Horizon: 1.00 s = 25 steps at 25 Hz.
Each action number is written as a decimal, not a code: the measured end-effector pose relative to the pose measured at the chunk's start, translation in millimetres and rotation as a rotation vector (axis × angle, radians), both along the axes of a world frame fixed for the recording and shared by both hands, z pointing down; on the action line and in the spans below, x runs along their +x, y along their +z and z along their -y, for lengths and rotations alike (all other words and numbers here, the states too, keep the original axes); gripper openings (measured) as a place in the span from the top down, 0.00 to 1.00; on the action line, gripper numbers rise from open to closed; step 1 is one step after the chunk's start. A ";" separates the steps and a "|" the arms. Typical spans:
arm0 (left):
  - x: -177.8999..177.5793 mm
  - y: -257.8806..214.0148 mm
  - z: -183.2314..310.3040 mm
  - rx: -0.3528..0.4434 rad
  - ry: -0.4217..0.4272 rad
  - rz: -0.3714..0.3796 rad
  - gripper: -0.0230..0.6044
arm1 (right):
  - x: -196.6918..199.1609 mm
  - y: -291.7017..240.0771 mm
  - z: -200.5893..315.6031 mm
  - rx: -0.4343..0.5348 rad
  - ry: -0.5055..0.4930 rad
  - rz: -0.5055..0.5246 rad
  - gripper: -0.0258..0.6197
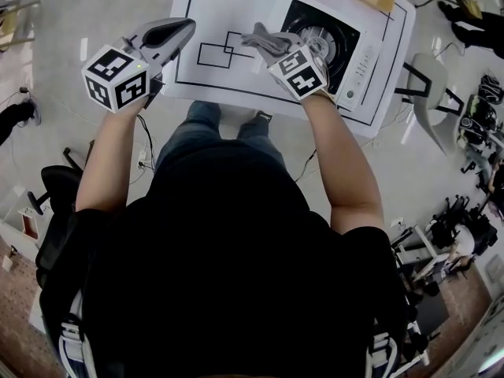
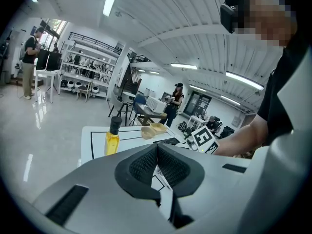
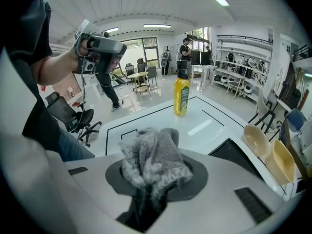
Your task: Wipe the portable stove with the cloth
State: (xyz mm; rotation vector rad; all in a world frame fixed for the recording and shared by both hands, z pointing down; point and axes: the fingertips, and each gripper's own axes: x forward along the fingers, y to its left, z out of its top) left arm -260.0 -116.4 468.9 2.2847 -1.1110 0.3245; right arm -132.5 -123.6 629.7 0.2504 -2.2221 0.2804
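The right gripper (image 3: 155,177) is clamped on the bunched grey cloth (image 3: 153,155), which juts forward out of the jaws and hangs above the near left corner of the portable stove (image 1: 356,73). The stove's long side runs slantwise across the white table (image 1: 236,10), its control strip at the right end. The left gripper (image 2: 157,152) has its jaws together, holding nothing, above the table's left near edge.

Yellow bottle (image 3: 182,97) upright on white table (image 3: 214,123), two beige dishes (image 3: 257,140), black office chair (image 3: 68,116) nearby

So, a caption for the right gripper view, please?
Right gripper shut on grey cloth, white table and yellow bottle ahead.
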 end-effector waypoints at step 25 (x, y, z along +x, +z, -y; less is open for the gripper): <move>19.5 28.9 38.6 -0.056 0.040 -0.024 0.93 | -6.6 5.5 163.0 -0.057 0.196 0.092 0.79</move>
